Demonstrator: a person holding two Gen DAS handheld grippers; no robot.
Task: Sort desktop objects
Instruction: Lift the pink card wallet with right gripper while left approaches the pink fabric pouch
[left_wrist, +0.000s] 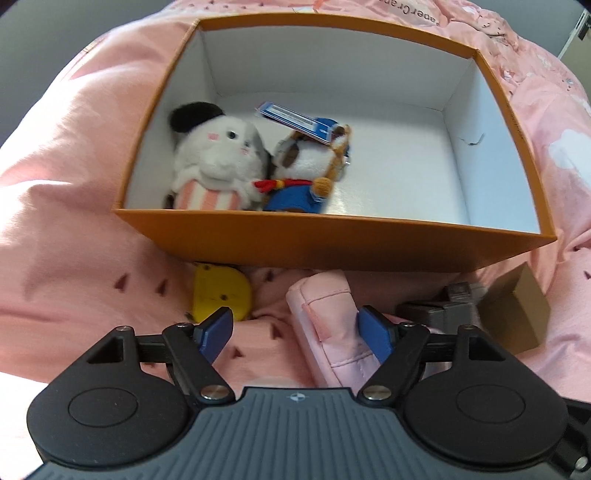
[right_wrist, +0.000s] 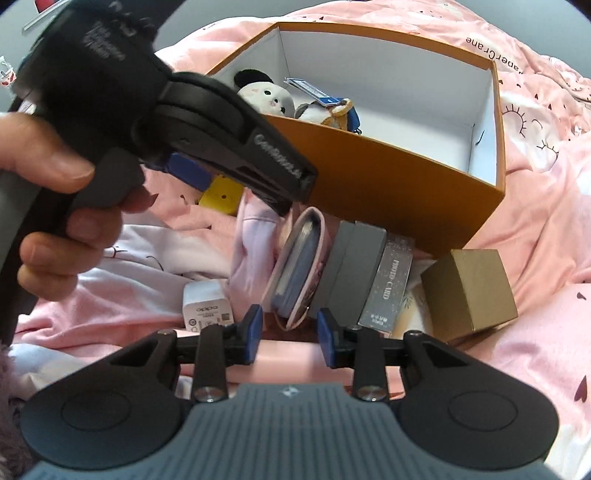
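Blue fingers (left_wrist: 218, 332) of the left gripper (left_wrist: 297, 334) stand wide apart, empty, above a pink pouch (left_wrist: 325, 328) and yellow tape measure (left_wrist: 219, 291) on the bed. Right gripper (right_wrist: 290, 334) is partly open, gripping nothing, near that pouch. Two plush toys (left_wrist: 218, 166) lie inside the orange box (left_wrist: 332, 240)

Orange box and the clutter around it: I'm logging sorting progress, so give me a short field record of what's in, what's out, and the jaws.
container: orange box, open top, on pink bedding
inside box: white plush and blue-dressed plush, side by side at one end
outside box: yellow item, pink pouch, grey box, photo card pack, gold box, white charger
left gripper: jaws wide open, empty
right gripper: jaws apart, empty
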